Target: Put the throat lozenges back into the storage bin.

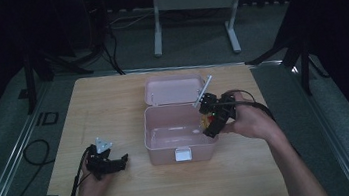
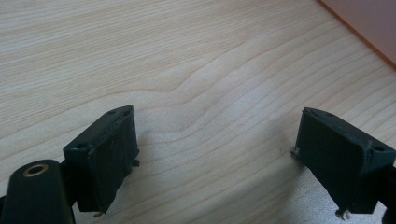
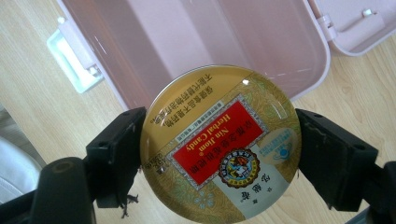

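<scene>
Two claws over counter (image 1: 112, 95) in high view: left claw (image 1: 120, 161) low at near left, right claw (image 1: 211, 123) over right rim of open pink box (image 1: 168, 149). Left claw view: jaws wide apart, nothing between, bare wood below. Right claw view: right claw (image 3: 219, 154) clamped on round candy tin (image 3: 219, 144), above box's edge.

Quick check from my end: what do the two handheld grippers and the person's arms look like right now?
Both the left gripper and the right gripper are black, with two blocky black jaws each. The left carries a grey three-cornered plate; black cables trail from both. The person's forearms look bare, no sleeves visible.
</scene>
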The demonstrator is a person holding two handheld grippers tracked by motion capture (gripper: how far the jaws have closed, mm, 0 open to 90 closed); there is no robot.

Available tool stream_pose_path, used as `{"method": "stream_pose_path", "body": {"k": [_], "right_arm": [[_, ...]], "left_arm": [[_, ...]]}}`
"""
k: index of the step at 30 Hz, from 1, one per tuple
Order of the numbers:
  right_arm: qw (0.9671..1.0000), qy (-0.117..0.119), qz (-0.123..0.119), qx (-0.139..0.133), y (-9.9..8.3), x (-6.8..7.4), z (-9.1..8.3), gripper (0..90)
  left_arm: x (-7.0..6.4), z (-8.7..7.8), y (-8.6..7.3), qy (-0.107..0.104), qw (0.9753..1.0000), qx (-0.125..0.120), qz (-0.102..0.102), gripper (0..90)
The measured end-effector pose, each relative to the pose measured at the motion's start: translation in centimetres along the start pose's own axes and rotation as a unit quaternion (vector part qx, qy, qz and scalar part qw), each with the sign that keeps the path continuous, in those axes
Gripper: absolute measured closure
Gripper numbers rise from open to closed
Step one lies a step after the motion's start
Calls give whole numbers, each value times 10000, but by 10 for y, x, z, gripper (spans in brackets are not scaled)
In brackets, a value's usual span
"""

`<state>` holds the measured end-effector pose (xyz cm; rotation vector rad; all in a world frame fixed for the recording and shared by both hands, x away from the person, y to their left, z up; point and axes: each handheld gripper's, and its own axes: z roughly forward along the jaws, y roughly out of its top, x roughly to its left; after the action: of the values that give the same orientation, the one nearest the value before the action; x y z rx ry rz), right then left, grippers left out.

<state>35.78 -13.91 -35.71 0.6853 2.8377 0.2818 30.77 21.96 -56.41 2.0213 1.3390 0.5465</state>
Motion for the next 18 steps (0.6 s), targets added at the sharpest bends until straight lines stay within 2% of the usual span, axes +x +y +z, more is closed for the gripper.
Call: {"method": "stream_pose_path", "body": {"k": [18], "right_arm": [[9998, 180, 13, 39, 14, -1, 9, 204]], "left_arm": [[0, 0, 0, -2, 10000, 1, 4, 133]]}}
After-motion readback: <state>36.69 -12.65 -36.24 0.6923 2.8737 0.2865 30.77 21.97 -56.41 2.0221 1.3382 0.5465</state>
